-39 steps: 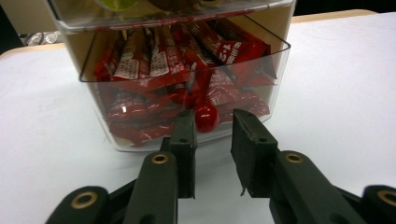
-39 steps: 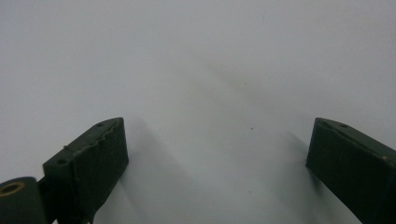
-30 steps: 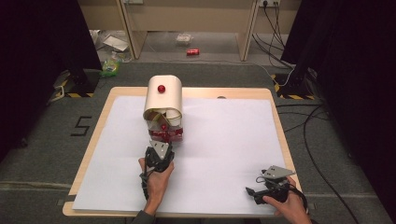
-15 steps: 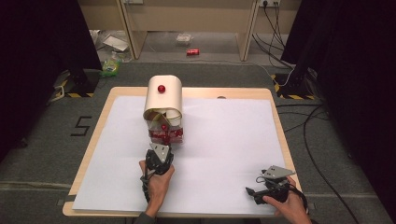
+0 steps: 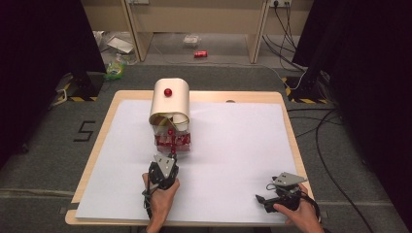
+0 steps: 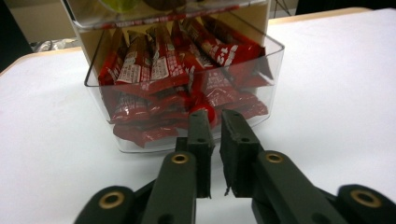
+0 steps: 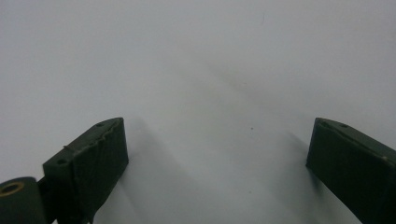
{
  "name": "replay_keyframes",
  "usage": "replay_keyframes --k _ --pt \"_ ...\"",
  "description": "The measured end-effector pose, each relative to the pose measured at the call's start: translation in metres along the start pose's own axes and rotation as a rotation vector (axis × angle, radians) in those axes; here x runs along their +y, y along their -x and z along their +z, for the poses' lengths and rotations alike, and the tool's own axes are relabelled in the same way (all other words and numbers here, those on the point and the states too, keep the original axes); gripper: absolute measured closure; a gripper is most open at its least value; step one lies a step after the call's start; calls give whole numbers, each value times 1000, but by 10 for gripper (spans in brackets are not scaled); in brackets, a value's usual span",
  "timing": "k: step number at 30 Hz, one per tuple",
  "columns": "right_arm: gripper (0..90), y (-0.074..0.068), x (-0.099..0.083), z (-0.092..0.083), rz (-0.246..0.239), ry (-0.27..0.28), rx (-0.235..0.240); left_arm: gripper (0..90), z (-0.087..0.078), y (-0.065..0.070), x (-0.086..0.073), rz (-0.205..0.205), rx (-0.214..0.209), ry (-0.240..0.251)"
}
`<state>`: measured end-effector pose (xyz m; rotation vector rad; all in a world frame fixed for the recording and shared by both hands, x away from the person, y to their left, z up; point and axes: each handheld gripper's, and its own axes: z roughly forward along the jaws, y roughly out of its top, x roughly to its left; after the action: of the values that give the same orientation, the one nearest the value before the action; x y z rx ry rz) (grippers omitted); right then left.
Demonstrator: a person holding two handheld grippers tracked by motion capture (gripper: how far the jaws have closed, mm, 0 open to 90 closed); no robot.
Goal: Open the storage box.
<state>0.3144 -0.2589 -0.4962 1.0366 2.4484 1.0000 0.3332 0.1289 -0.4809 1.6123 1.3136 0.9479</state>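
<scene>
Pulling with the left tongs (image 6: 212,123), their jaws having just been closing on the red knob (image 6: 204,110) of the clear drawer (image 6: 140,140) directly ahead, we judge it light, slippery, candy-filled. Right tongs (image 5: 272,193) rest spread.

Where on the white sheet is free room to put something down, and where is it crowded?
The sheet lies bare right of the drawer, up to the right gripper. A narrower bare strip runs left of the box. It is crowded in front of the drawer, where the left gripper is shut on its red knob.
</scene>
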Motion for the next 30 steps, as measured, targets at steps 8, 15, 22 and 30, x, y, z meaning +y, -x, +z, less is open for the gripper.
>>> replay_keyframes --k 8,15,22,30 --pt "56 0 0 0 0 0 0 718 -3 -3 3 0 -56 -15" --pt "56 0 0 0 0 1 0 595 -6 -11 7 18 -134 -40" --pt "56 0 0 0 -1 1 0 449 -8 -14 10 25 -203 -57" --pt "56 0 0 0 -1 0 1 329 -10 -19 17 62 -245 -42"
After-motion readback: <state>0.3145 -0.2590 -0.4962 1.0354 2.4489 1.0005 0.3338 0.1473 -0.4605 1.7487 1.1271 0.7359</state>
